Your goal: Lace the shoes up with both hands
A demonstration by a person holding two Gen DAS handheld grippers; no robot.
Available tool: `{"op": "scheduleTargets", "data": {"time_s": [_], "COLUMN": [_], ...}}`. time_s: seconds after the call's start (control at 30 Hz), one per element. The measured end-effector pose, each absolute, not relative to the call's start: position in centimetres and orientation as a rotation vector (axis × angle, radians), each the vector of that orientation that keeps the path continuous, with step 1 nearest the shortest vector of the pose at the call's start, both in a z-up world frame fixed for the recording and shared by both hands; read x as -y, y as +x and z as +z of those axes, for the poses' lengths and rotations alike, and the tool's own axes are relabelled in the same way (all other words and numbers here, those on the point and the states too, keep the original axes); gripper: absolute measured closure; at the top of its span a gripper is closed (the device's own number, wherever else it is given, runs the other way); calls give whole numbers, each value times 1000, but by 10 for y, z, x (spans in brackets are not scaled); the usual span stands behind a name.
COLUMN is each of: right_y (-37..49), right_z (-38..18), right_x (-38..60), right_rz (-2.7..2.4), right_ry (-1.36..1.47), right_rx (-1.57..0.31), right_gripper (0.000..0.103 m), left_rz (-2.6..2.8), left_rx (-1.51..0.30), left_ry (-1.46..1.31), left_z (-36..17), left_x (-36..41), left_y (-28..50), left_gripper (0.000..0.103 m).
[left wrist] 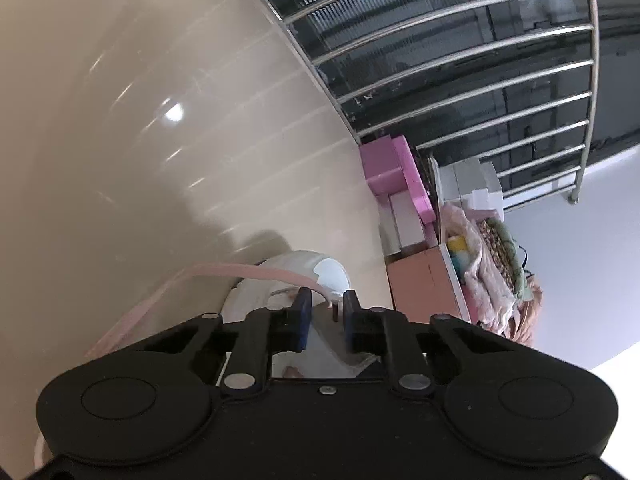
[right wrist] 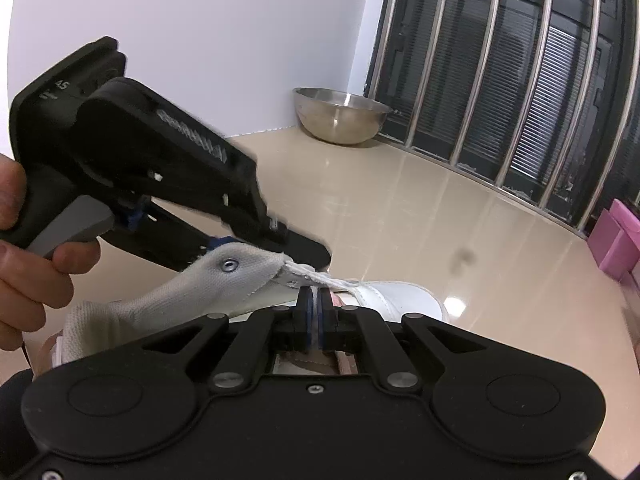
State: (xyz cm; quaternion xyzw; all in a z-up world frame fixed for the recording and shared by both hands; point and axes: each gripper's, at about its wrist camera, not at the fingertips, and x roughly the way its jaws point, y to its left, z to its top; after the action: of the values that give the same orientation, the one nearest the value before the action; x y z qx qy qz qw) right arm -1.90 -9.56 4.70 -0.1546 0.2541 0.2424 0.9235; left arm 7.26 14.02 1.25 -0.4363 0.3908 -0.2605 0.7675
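Gleaming beige tiled floor (right wrist: 460, 208), barred window (right wrist: 520, 72), steel bowl (right wrist: 340, 114)

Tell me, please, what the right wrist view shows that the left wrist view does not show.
Only the right wrist view shows the steel bowl by the wall, the person's hand holding the left claw from outside, the shoe's eyelet flap, and the right claw shut on the white lace.

Only the left wrist view shows the open left claw, the pink ribbon and the stacked boxes.

Both show the white shoe, the beige floor and the barred window.
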Motion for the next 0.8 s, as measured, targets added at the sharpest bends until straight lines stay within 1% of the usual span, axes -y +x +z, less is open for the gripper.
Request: {"op": "scheduleTargets", "data": {"time_s": [0.07, 0.1, 0.13, 0.17, 0.2, 0.23, 0.27, 0.33, 0.4, 0.47, 0.53, 0.6, 0.63, 0.67, 0.7, 0.73, 0.8], "right_y": [-19, -20, -21, -23, -27, -34, -44, -67, -90, -94, -97, -100, -101, -103, -104, -106, -108], "right_z": [47, 47, 49, 51, 56, 62, 70, 80, 89, 86, 82, 78, 76, 74, 72, 73, 70], "right_x": [95, 93, 93, 92, 92, 93, 93, 96, 100, 99, 97, 95, 94, 93, 91, 93, 105], "right_rz": [491, 481, 465, 447, 422, 402, 399, 473, 556, 585, 608, 631, 643, 654, 666, 662, 647], "right_ry": [-324, -332, -337, -341, -336, -325, -298, -225, -150, -168, -197, -227, -242, -257, -271, -336, -483], "right_rx": [-522, -521, -521, -522, -520, -514, -503, -498, -495, -503, -511, -519, -523, -527, -531, -542, -572], "right_gripper": [101, 101, 98, 94, 93, 90, 82, 70, 68, 68, 68, 71, 82, 95, 98, 103, 103], "left_rz": [-573, -573, -576, -577, -569, -567, -569, -569, -570, -567, -556, -537, -528, -524, -527, -534, -553], "left_rx": [-843, -841, -831, -820, -816, -810, -809, -801, -792, -787, -780, -774, -771, -768, -764, -755, -730], "left_ry": [-959, -968, -983, -995, -984, -969, -958, -942, -930, -927, -925, -945, -952, -952, -943, -926, -893], "left_z": [10, 9, 9, 10, 12, 14, 15, 17, 19, 19, 20, 20, 20, 21, 24, 27, 34], "left_x": [-142, -143, -144, -145, -145, -145, -143, -142, -142, -143, -146, -150, -152, -153, -152, -151, -149], "left_y": [72, 71, 71, 71, 70, 70, 70, 68, 66, 64, 60, 56, 54, 52, 48, 43, 31], "left_gripper": [93, 97, 101, 102, 102, 102, 102, 102, 102, 102, 102, 102, 102, 102, 102, 102, 103]}}
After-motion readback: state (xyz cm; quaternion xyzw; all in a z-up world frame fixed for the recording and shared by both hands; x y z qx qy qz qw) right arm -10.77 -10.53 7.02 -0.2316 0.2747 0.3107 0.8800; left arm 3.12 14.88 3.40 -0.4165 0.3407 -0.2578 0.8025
